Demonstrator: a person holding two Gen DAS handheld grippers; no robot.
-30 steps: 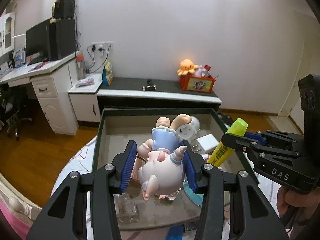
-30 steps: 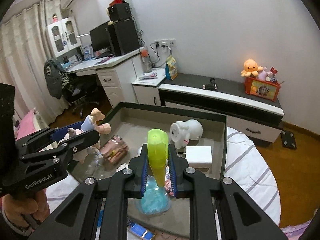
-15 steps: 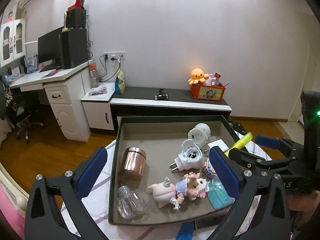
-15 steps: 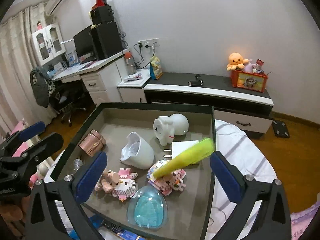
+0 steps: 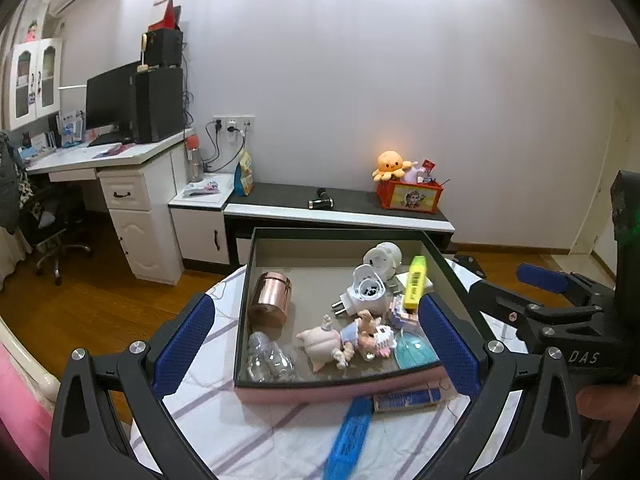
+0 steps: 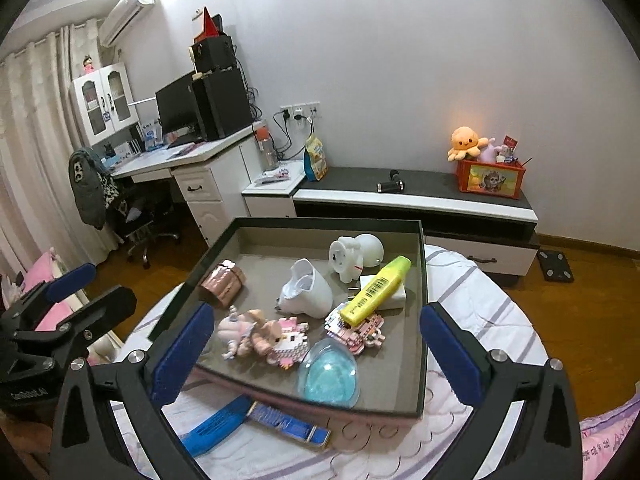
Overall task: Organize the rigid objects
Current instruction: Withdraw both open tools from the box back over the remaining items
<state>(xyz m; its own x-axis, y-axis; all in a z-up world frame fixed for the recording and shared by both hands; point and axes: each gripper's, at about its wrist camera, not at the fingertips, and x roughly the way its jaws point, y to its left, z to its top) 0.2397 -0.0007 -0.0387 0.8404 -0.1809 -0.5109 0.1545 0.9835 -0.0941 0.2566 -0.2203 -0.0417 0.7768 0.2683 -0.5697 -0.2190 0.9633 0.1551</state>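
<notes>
A shallow dark-rimmed tray (image 5: 244, 304) (image 6: 422, 280) sits on a striped bed sheet. In it a pig doll in a blue dress (image 5: 324, 340) (image 6: 240, 332) lies on its side near the front. A yellow highlighter (image 5: 414, 282) (image 6: 374, 290) rests slanted on a pink block toy (image 6: 356, 332). My left gripper (image 5: 316, 344) hangs open above the tray's near edge with nothing in it. My right gripper (image 6: 316, 354) is open as well and holds nothing. Each gripper appears at the side of the other's view, the right gripper (image 5: 540, 292) and the left gripper (image 6: 72, 292).
Also in the tray are a copper can (image 5: 270, 300), a clear bottle (image 5: 268, 360), a white plug lamp (image 5: 366, 292), a white elephant lamp (image 6: 352, 256) and a blue egg (image 6: 328, 372). A blue flat case (image 5: 348, 440) and a small box (image 5: 406, 396) lie outside the tray's front. A desk and low cabinet stand behind.
Both grippers opened. The doll dropped from the left one and the highlighter from the right one into the tray. Both grippers then drew back and rose.
</notes>
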